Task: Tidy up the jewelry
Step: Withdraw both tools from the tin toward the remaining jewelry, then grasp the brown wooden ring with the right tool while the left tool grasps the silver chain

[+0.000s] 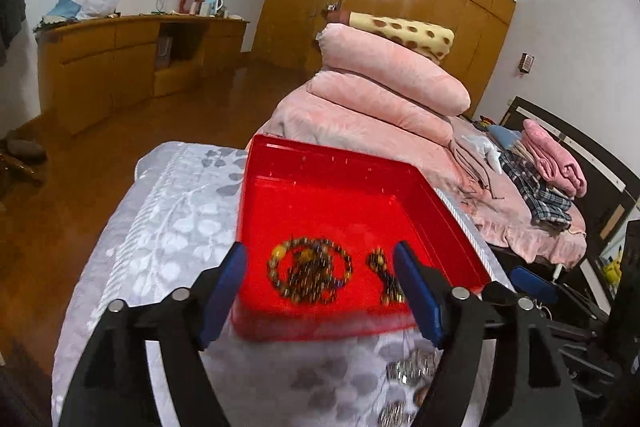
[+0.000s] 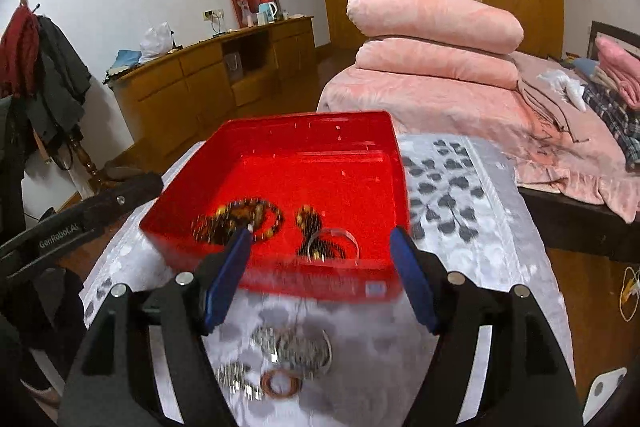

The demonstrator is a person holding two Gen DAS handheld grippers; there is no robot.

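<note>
Right, both grippers gaping wide, nothing between the pads. Left gripper (image 1: 320,263) hangs over the red tray (image 1: 332,163) w/ a beaded bracelet (image 1: 310,275) inside. Right gripper (image 2: 320,247) at tray's near wall. Silver pieces (image 2: 292,347) on the grey cloth (image 2: 472,211), blurred, partly cut off by fingers.

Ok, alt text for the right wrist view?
Open right gripper hovers at the near edge of a red tray holding beaded bracelets and a clear bangle. Silver jewelry lies on the patterned cloth in front.
</note>
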